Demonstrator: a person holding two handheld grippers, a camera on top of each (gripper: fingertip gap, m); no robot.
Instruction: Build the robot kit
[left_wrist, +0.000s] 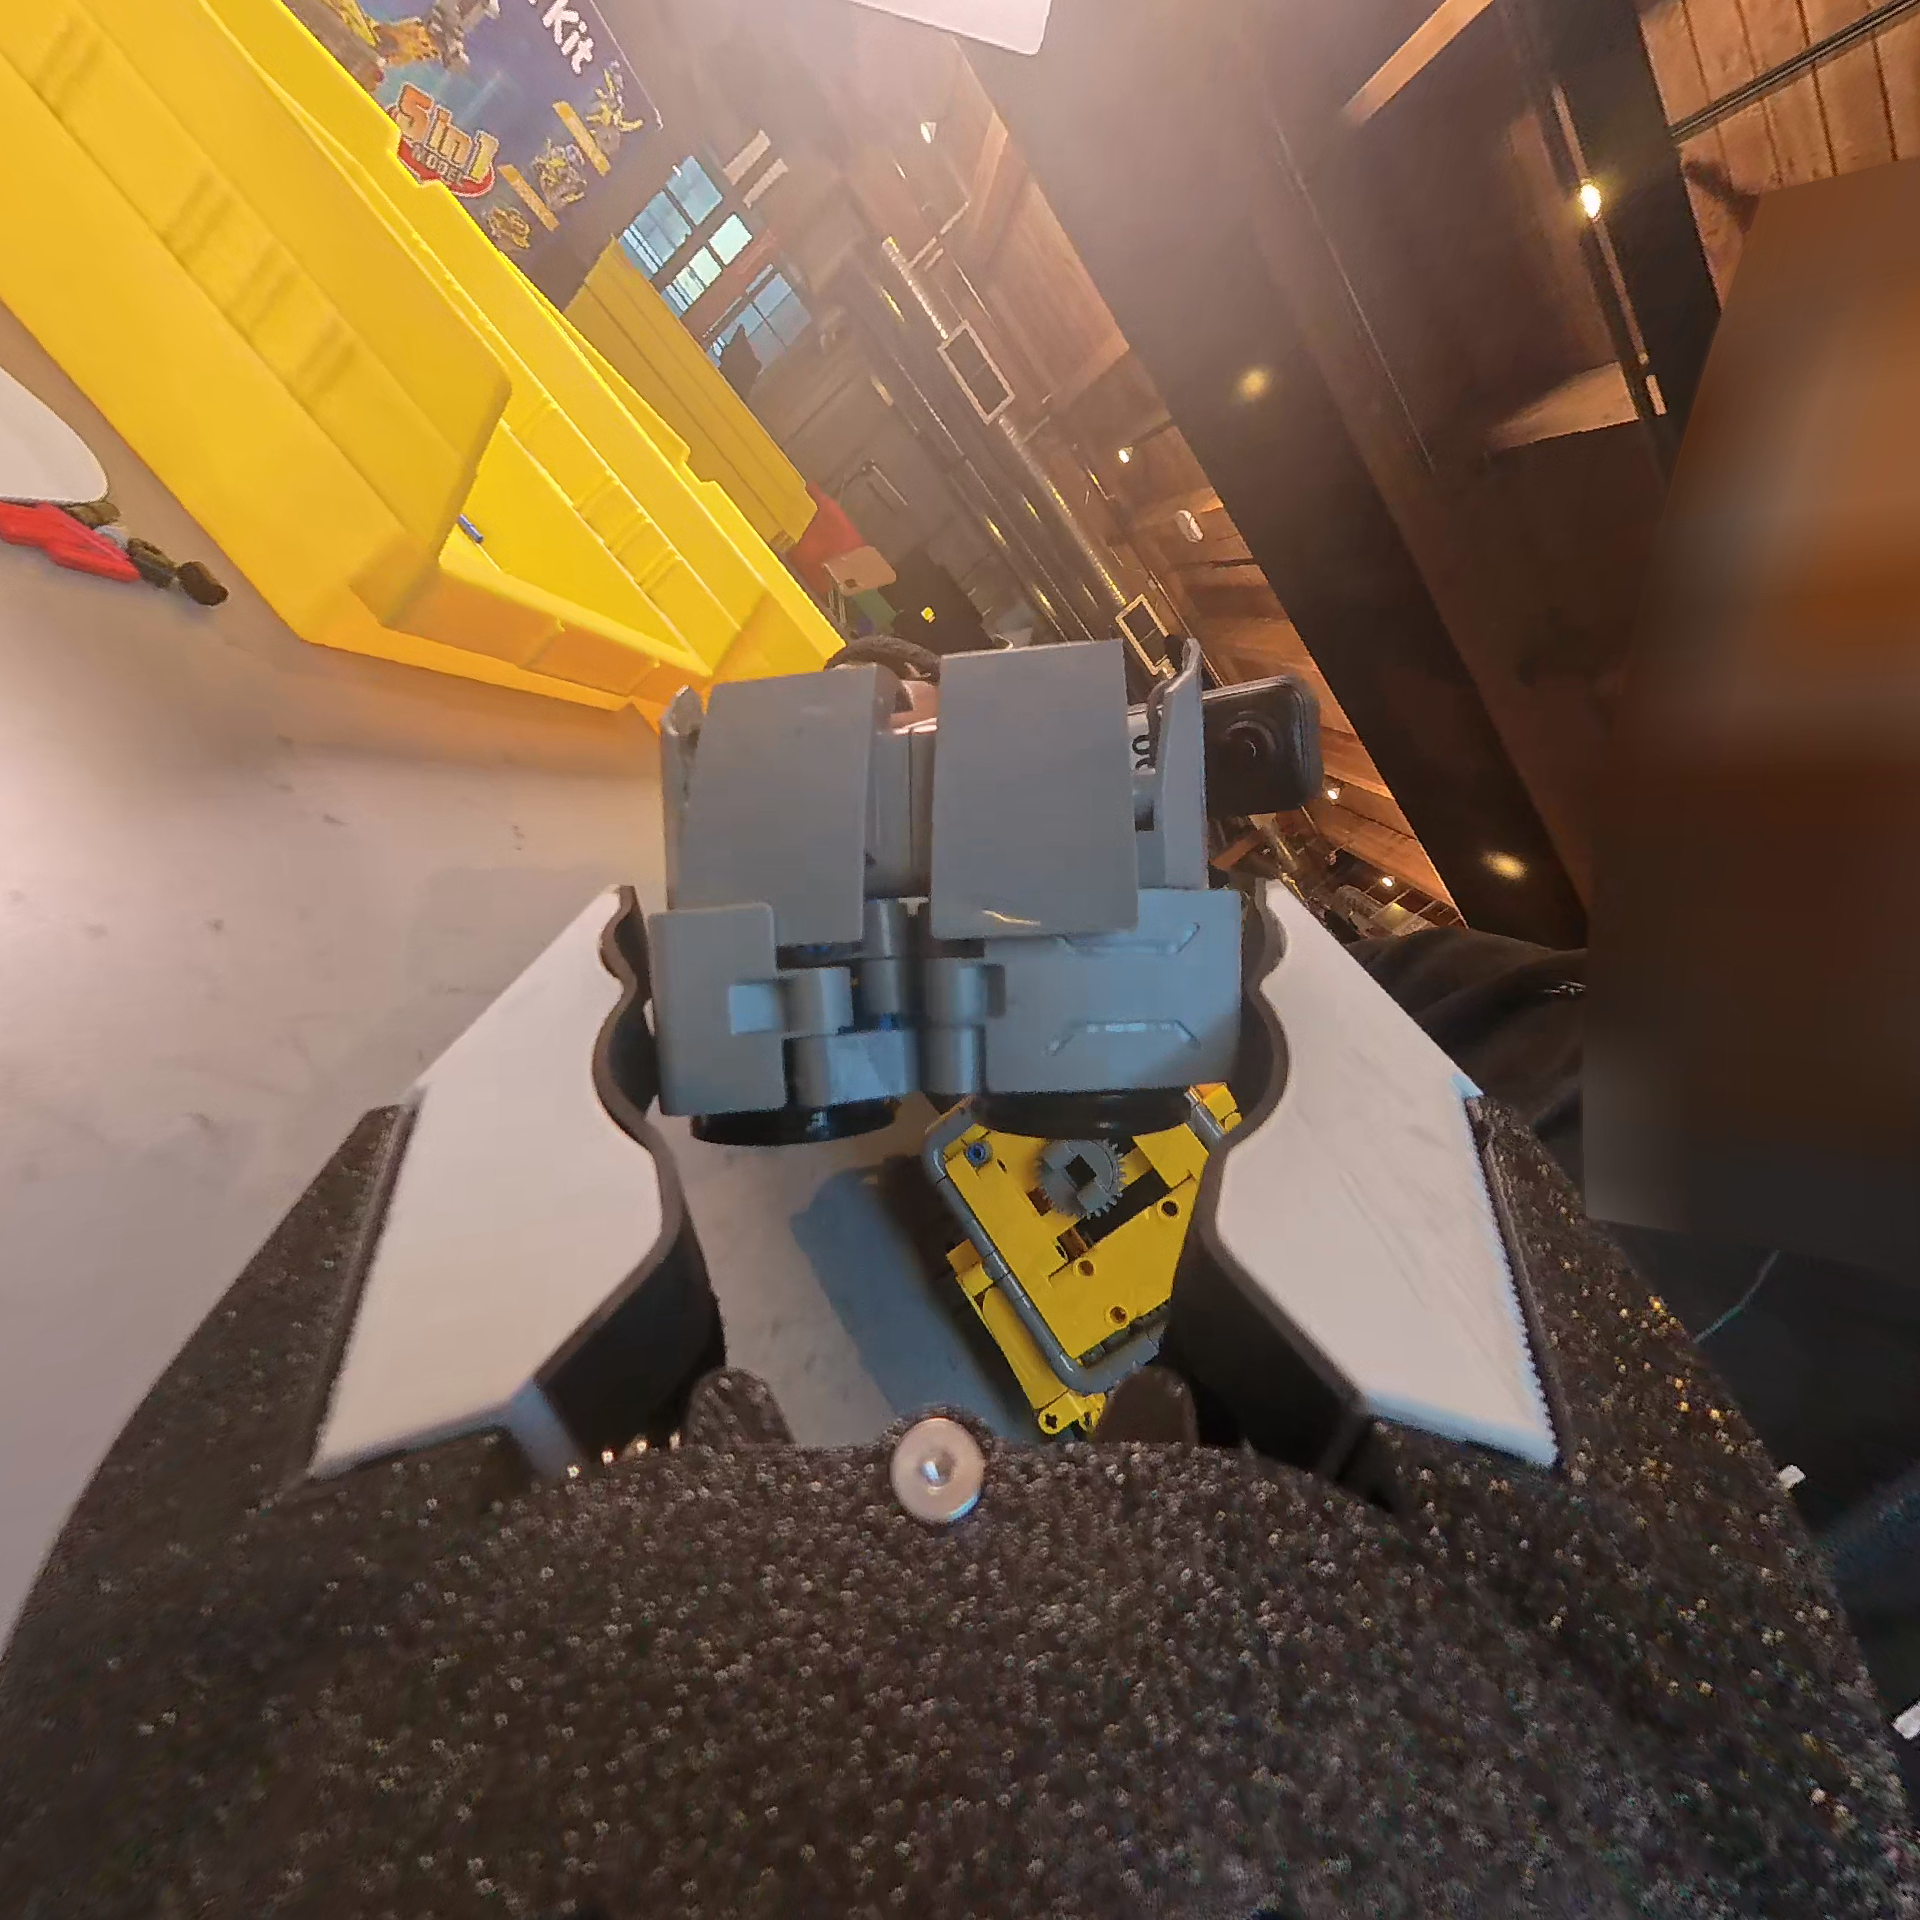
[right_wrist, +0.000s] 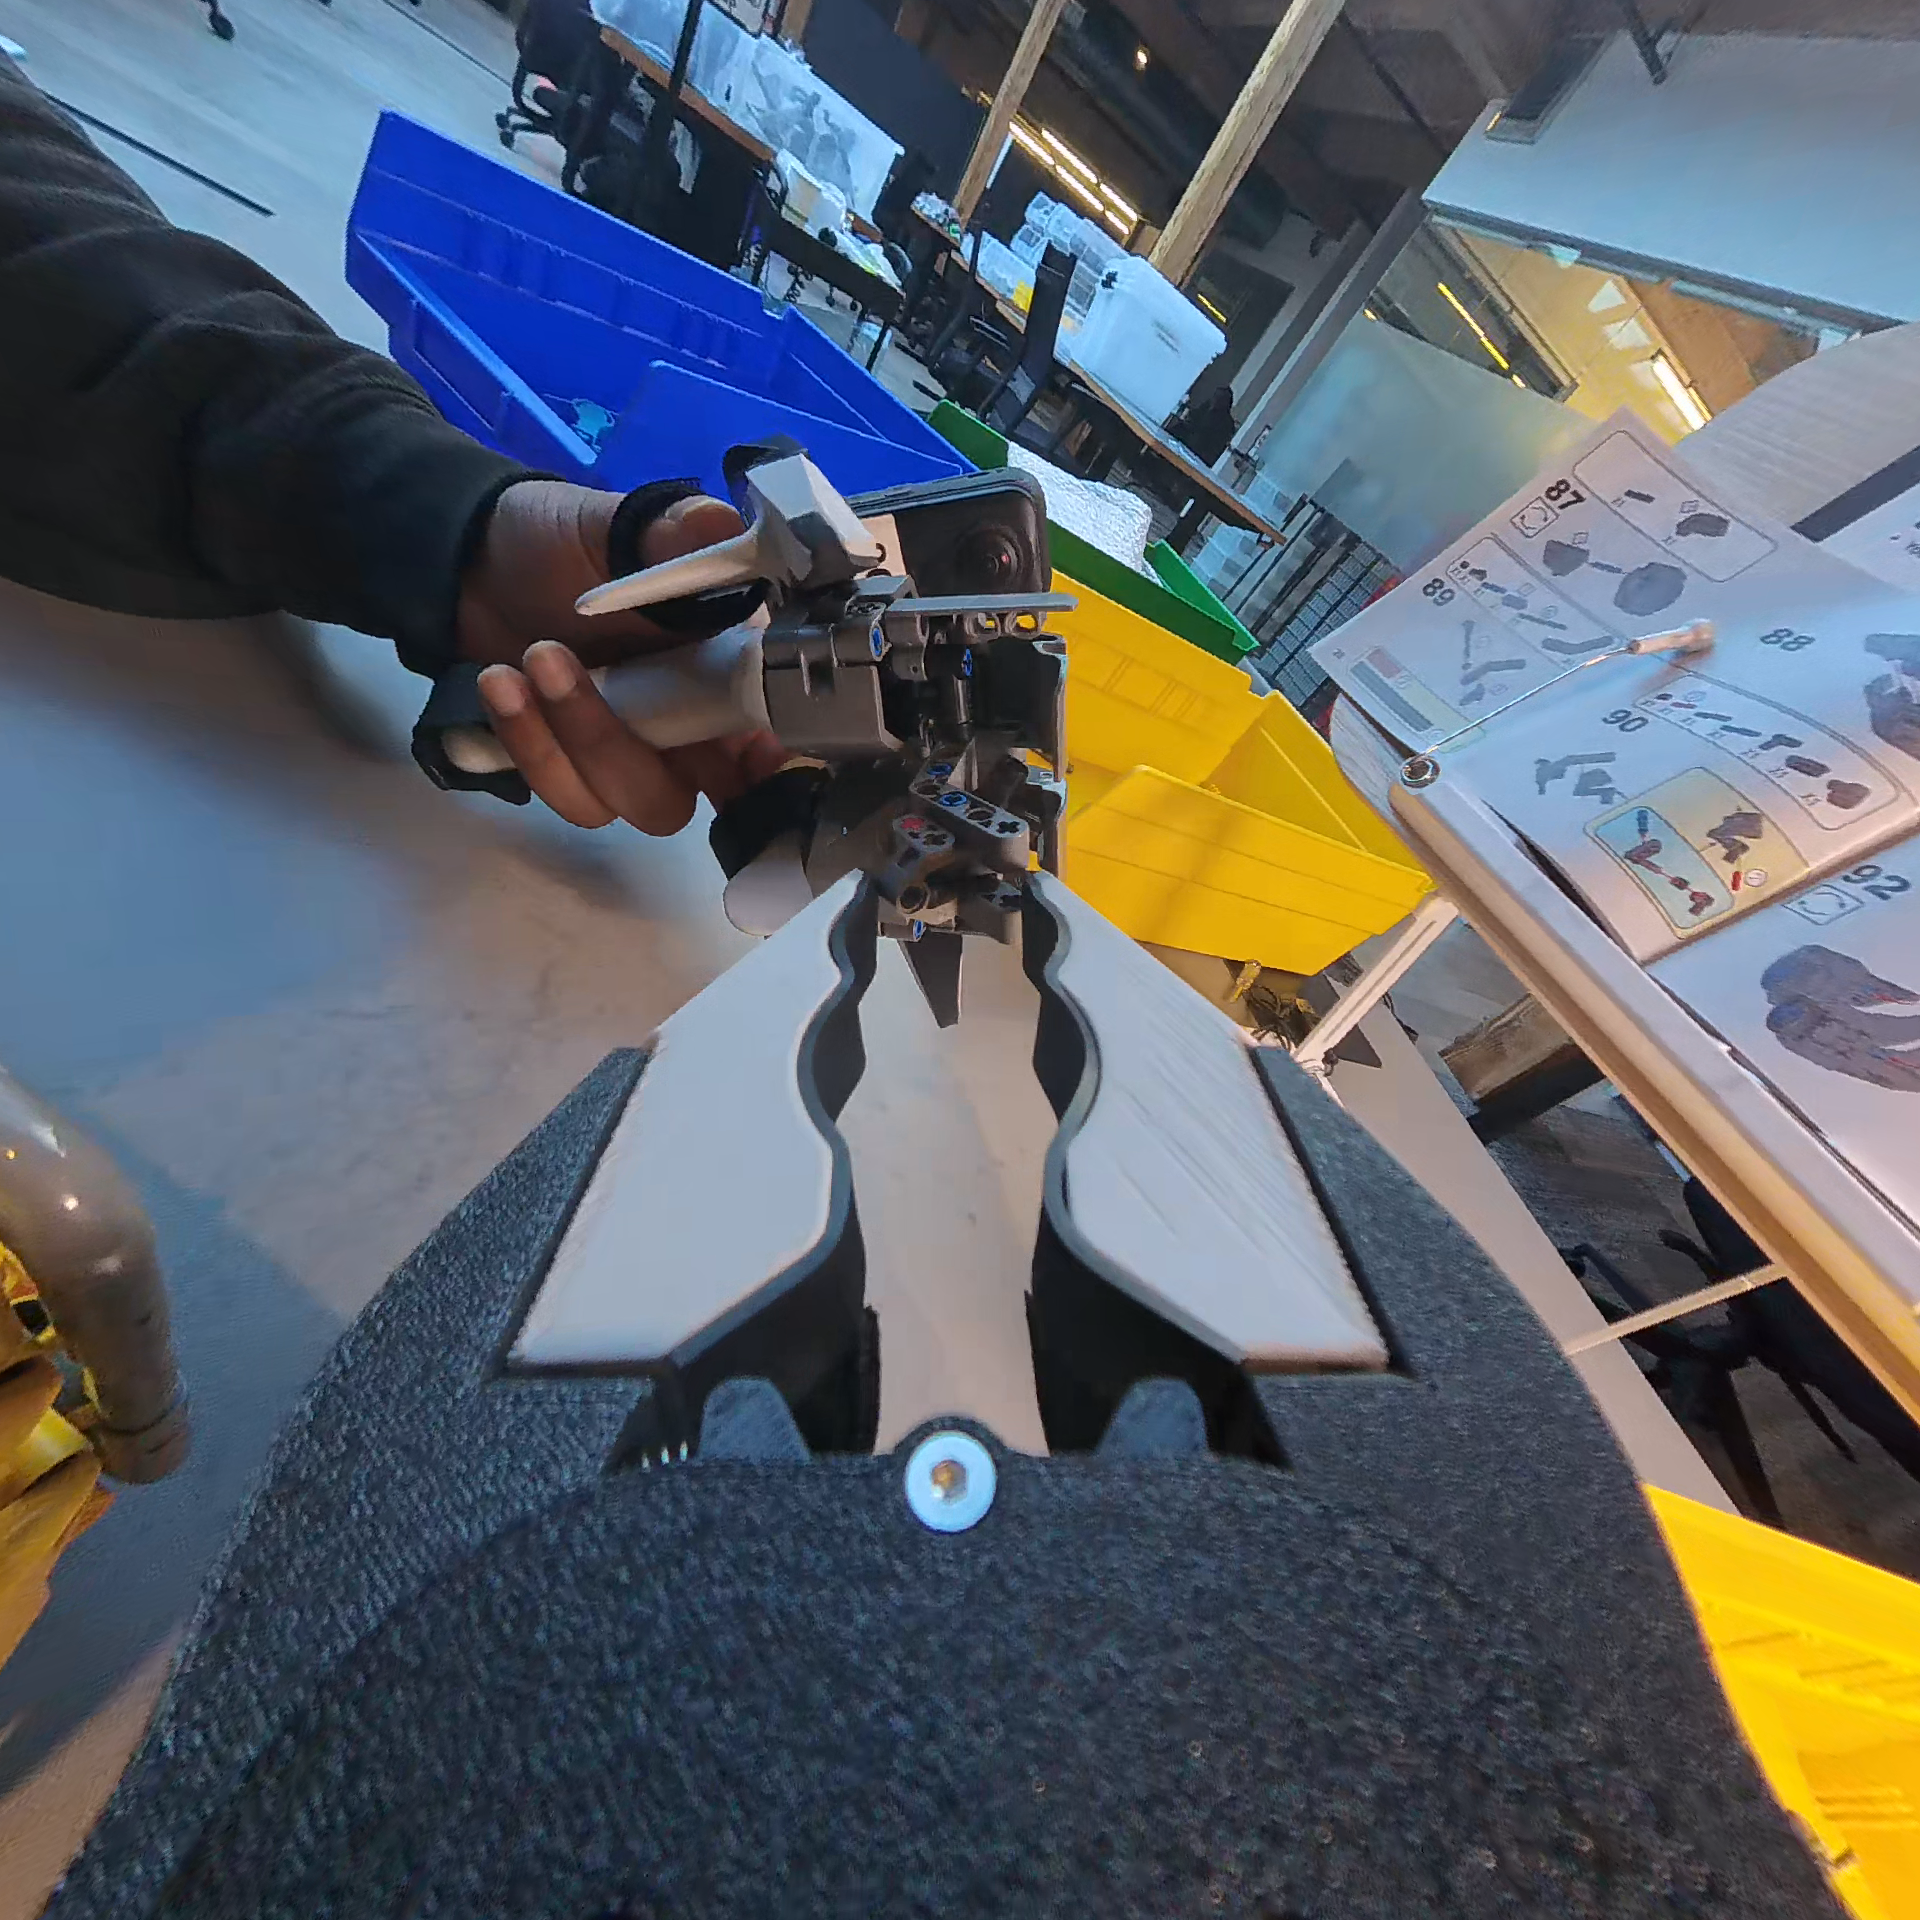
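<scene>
Big open workshop, rows of desks and clear storage boxes at the back; pale grey worktop (left_wrist: 208, 883) in front; yellow bins (left_wrist: 343, 343) on it in the left wrist view, small red and black parts (left_wrist: 99, 545) lying beside them; right wrist view shows a blue bin (right_wrist: 582, 312), a green bin (right_wrist: 1122, 582), yellow bins (right_wrist: 1226, 831), and an open instruction booklet (right_wrist: 1683, 727) on a tilted stand at right.

Left tool (left_wrist: 940, 997) has its two fingers closed in on a grey brick model (left_wrist: 935, 914), gripping it at the fingertips; the model sits off the worktop, between the two tools; a yellow brick assembly (left_wrist: 1081, 1247) with a small grey gear shows lower, between the fingers; whether the fingers touch that one, cannot tell.

Right tool (right_wrist: 940, 914) has its fingers narrowed, tips pressed on either side of the same grey brick model (right_wrist: 935, 748) at its lower end, so both tools grip it from opposite ends; a person's hand (right_wrist: 582, 665) in a dark sleeve holds the left tool beyond the model; part of the yellow assembly (right_wrist: 42, 1382) appears at the left edge.
</scene>
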